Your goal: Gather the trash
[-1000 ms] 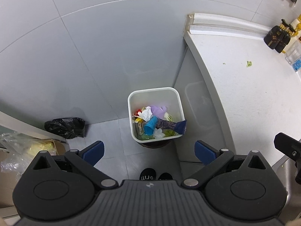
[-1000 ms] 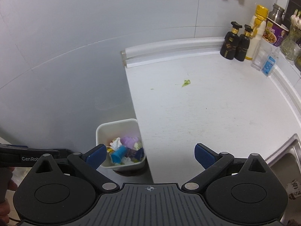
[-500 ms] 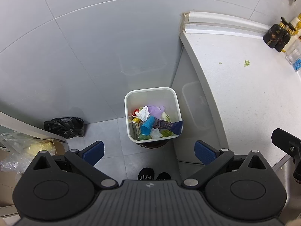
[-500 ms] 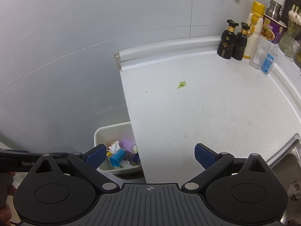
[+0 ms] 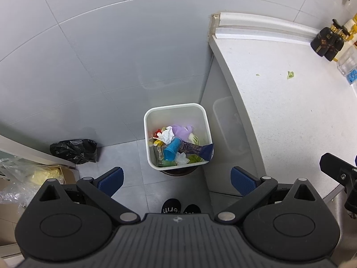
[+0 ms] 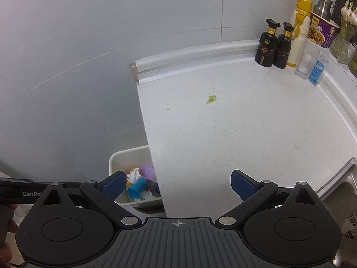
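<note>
A white square bin [image 5: 147, 120] stands on the floor against the counter's side, holding a blue cup [image 5: 171, 149], purple glove, white tissue and a dark wrapper [image 5: 197, 149]. My left gripper [image 5: 177, 179] hovers high above it, open and empty. The right gripper [image 6: 178, 185] is open and empty over the white counter's [image 6: 245, 138] front-left part. A small green leaf scrap [image 6: 210, 99] lies on the counter well ahead of it, with a tiny crumb [image 6: 168, 109] to its left. The bin [image 6: 113, 162] shows partly below the counter edge.
Two black bottles [image 6: 275, 44], a yellow-capped bottle [image 6: 299, 29], a noodle cup [image 6: 321, 32], a glass [image 6: 306, 61] and a small spray bottle [image 6: 318, 69] line the back right. A sink [image 6: 341, 192] lies right. On the floor are a black bag [image 5: 74, 150], a cardboard box [image 5: 33, 178] and shoes [image 5: 180, 206].
Both grippers have risen and drawn back slightly, so the bin looks smaller and more counter shows. Both stay open and empty.
</note>
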Tool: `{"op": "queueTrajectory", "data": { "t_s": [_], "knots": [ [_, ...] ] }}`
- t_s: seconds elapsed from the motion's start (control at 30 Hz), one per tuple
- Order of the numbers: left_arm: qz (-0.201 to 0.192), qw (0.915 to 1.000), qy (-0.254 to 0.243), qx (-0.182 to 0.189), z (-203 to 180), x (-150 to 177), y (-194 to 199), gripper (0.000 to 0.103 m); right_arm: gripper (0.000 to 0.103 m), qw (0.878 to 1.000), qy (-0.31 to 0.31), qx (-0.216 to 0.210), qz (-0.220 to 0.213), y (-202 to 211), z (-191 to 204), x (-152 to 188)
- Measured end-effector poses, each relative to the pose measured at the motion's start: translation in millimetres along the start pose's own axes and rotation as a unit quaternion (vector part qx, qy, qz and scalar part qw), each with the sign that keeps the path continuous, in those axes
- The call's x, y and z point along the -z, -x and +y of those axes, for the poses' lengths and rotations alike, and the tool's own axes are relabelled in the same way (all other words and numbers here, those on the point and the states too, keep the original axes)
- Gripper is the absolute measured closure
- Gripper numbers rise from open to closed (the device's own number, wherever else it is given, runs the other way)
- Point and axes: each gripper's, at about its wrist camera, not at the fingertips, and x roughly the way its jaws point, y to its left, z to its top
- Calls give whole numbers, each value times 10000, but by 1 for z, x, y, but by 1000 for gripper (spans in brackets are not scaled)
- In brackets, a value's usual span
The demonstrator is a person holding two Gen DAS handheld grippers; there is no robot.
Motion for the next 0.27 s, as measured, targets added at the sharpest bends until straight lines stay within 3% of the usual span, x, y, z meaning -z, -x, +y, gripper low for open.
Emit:
{"op": "queueTrajectory", "data": {
  "t_s": [0.27],
  "knots": [
    [28, 10000, -42, 57, -4, -1, -3, 1, 2, 10000, -13, -55, 79, -8, -3, 0]
  ]
}}
